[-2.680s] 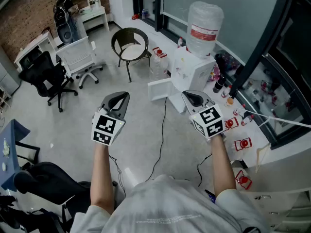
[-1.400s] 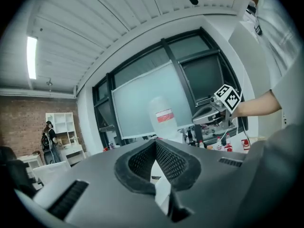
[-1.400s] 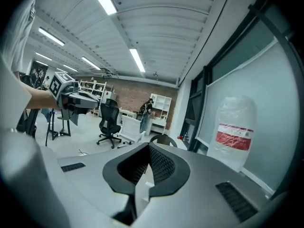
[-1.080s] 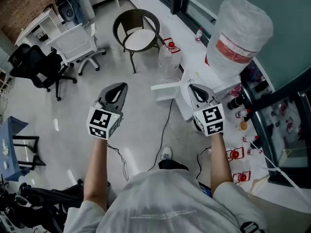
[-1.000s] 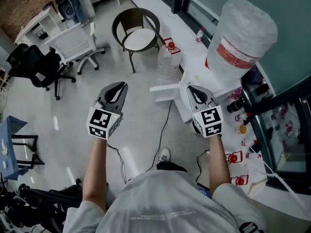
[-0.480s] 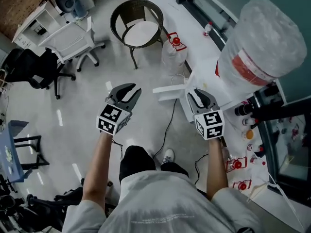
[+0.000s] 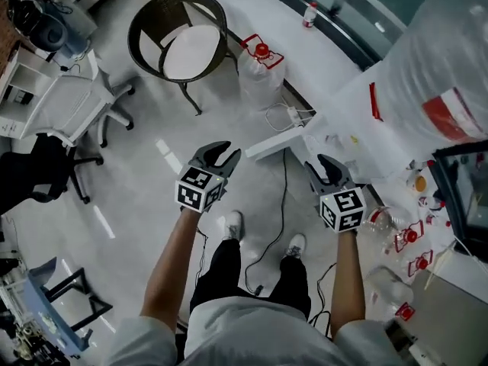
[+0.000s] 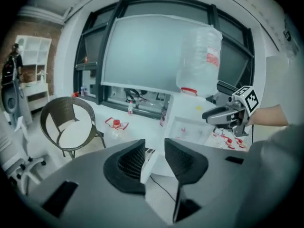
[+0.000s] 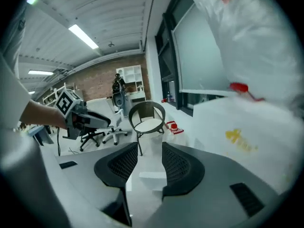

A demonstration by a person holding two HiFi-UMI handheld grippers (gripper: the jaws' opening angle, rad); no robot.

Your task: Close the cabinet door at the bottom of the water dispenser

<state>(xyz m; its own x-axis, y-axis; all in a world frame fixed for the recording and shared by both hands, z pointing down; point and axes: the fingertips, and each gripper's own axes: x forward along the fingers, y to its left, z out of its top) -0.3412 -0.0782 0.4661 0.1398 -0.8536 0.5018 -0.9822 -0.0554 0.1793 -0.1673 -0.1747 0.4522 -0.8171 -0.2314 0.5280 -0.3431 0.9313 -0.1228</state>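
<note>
The white water dispenser (image 7: 358, 132) carries a large clear bottle (image 7: 446, 63). Its bottom cabinet door (image 7: 276, 145) stands open, sticking out to the left over the floor. My left gripper (image 7: 223, 157) hovers just left of the door's free edge, its jaws opening and empty. My right gripper (image 7: 329, 166) hangs right of the door in front of the dispenser, its jaws also opening with nothing in them. In the left gripper view the door (image 8: 148, 169) shows beyond the left gripper (image 8: 154, 148). The right gripper view shows the door (image 9: 151, 179) beyond the right gripper (image 9: 149, 156).
A round wicker chair (image 7: 179, 40) and a water jug with a red cap (image 7: 259, 71) stand beyond the door. A black cable (image 7: 280, 204) runs across the floor past the person's shoes (image 7: 232, 223). Office chairs (image 7: 69, 105) are at the left, small red-tagged items (image 7: 408, 235) at the right.
Both grippers have dropped low toward the open door, and their jaws have gone from shut to open. The head camera has come closer to the dispenser.
</note>
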